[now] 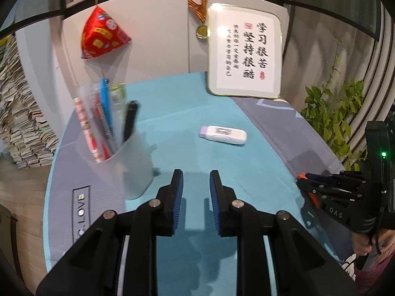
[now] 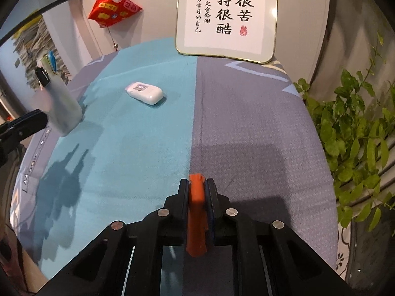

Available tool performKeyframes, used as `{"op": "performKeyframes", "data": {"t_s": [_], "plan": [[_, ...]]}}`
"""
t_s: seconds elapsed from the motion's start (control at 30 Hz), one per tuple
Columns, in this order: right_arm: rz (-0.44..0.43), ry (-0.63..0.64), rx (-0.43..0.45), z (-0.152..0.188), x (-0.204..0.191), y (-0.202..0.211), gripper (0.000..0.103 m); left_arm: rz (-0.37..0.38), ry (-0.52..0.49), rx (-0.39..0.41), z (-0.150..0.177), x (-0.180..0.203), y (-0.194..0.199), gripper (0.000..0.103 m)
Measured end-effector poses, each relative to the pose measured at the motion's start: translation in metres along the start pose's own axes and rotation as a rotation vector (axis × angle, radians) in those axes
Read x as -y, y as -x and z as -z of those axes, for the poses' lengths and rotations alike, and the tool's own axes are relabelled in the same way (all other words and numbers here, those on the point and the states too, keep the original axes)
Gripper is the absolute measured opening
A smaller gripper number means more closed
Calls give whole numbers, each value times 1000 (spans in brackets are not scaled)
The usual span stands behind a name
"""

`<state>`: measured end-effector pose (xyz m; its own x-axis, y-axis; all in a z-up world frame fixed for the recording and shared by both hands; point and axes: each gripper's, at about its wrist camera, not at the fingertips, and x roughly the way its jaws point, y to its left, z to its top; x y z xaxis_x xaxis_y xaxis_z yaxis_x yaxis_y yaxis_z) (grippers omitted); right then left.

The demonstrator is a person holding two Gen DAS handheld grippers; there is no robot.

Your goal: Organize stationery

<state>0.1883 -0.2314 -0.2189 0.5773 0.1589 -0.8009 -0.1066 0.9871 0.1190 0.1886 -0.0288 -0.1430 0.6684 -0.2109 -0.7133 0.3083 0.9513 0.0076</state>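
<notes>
1. At the far left stands a stack of papers and booklets, off the table's edge.
2. Just right of it, on the grey border of the table cloth, stands a frosted pen cup. It holds several pens upright or leaning: a red-patterned one, a blue one, a clear one and a black marker.
3. Above the cup, a red triangular pouch hangs against the white wall.
4. The left gripper hovers over the teal part of the cloth, just right of the cup. Its blue-padded jaws stand a little apart with nothing between them; only cloth shows in the gap.
5. Beyond it, near the middle of the teal area, a white correction-tape case with a lilac end lies flat, well apart from both grippers and the cup.
6. At the back, a framed calligraphy sign leans against the wall, with a medal on a striped ribbon hanging beside its left edge.
7. The right gripper is over the seam where teal meets grey. Its jaws are clamped on an orange stationery item, which stands upright between the pads and sticks out past their tips. What kind of item it is cannot be told.
8. At the far right, a leafy green plant stands beside the table.
</notes>
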Motion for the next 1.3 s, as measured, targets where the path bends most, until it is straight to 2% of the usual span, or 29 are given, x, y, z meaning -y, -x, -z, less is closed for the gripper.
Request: {"op": "performKeyframes", "data": {"t_s": [0.1,0.17,0.3,0.5,0.63,0.73,0.9,0.97,1.0,1.03,1.07,1.3], "plan": [[-56,-17,5,0,7,0,14,7,7,-36,-9,11,-13,25],[-80,-26,16,1,11,0,14,5,28,-56,-15,16,-23,39],[-104,-31,34,4,12,0,14,-41,107,-98,-37,26,-48,48],[-128,-29,41,5,15,0,14,-145,320,-219,-67,30,-100,49],[-132,-22,46,7,18,2,14,-230,348,-261,-80,37,-131,49],[-133,-19,51,9,21,4,14,-249,372,-272,-83,39,-143,51],[-135,-43,59,10,30,4,14,-258,413,-334,-82,39,-161,50],[-136,-51,59,11,32,3,14,-273,387,-311,-83,42,-162,42],[-136,-53,60,11,32,3,14,-257,372,-303,-82,44,-161,37],[-134,-53,62,11,33,4,14,-245,362,-299,-81,45,-160,27],[-134,-54,64,11,33,5,14,-225,356,-304,-80,44,-159,24],[-122,-65,87,10,37,12,14,-84,316,-303,-60,36,-126,23]]}}
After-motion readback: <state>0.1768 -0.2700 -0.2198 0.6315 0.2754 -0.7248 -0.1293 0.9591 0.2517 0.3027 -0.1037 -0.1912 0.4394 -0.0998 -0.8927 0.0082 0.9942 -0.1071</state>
